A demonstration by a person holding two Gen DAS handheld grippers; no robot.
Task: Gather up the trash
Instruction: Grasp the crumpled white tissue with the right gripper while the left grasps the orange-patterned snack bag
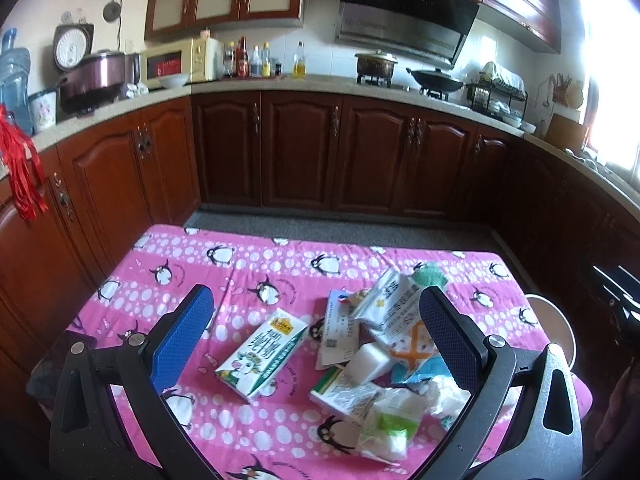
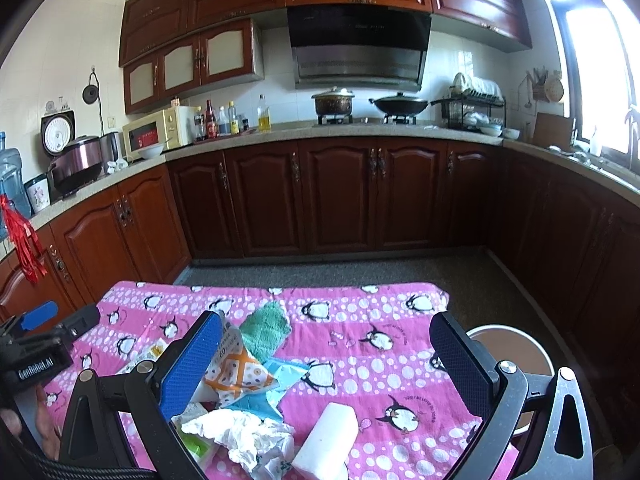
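Note:
A heap of trash lies on the pink penguin tablecloth (image 1: 168, 280). It holds a green-and-white milk carton (image 1: 262, 354), a white foam block (image 1: 368, 362), a printed paper slip (image 1: 338, 332), an orange-patterned wrapper (image 1: 412, 346), crumpled tissue (image 1: 444, 394) and a green cloth (image 1: 430, 276). My left gripper (image 1: 316, 294) hovers open above the heap, holding nothing. In the right wrist view, my right gripper (image 2: 326, 317) is open and empty over the white foam block (image 2: 328, 440), the crumpled tissue (image 2: 240, 436), the orange-patterned wrapper (image 2: 236, 376) and the green cloth (image 2: 264, 330).
A white round bin (image 2: 508, 344) stands on the floor by the table's right edge. Dark wooden cabinets (image 2: 340, 196) run around the room beyond a strip of grey floor (image 2: 340, 272). The left gripper's fingers (image 2: 80, 320) show at the left of the right wrist view.

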